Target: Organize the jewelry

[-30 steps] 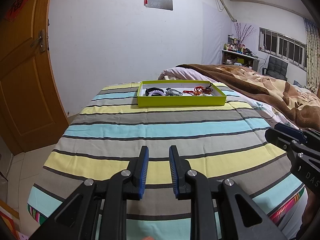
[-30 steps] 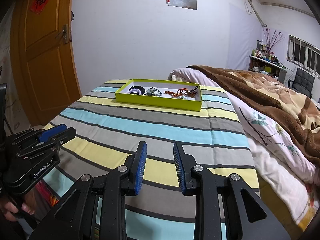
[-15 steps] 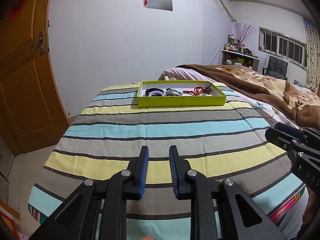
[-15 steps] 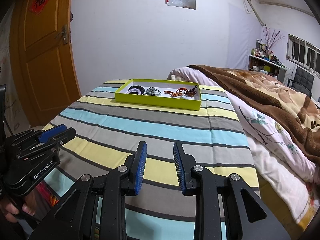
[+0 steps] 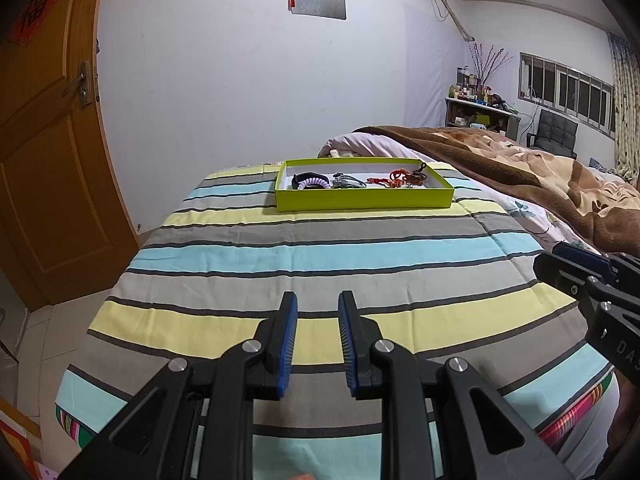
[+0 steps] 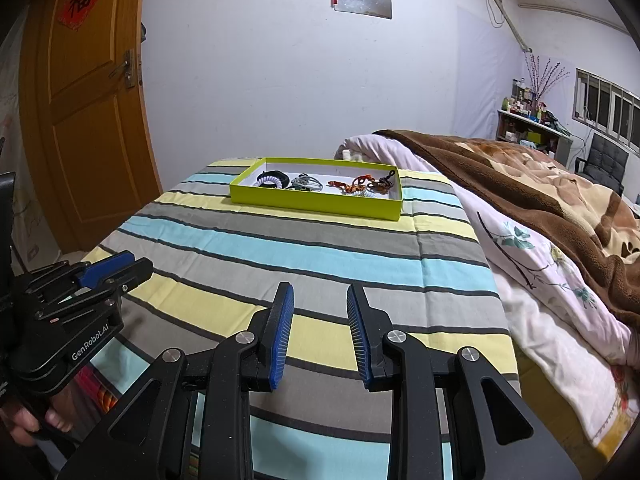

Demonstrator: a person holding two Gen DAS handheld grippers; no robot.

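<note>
A lime-green shallow cardboard tray (image 5: pixel 364 199) with a white inside sits at the far end of a cloth striped in yellow, grey, light blue and thin black lines (image 5: pixel 320 248). Right: a brown, tan-patterned fleece blanket (image 6: pixel 540 176) over a pale pink floral sheet (image 6: pixel 532 264).

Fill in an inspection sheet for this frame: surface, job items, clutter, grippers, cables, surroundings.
Surface: striped cloth covering the table.
Job's things: green tray at the far end, holding a purple-and-black bracelet, grey cords and red-orange pieces.
Clutter: nothing seen on the cloth.
Grippers: left gripper and right gripper both open, empty, short of the tray.
Cables: nothing seen.
Surroundings: wooden door, brown blanket on the bed.
</note>
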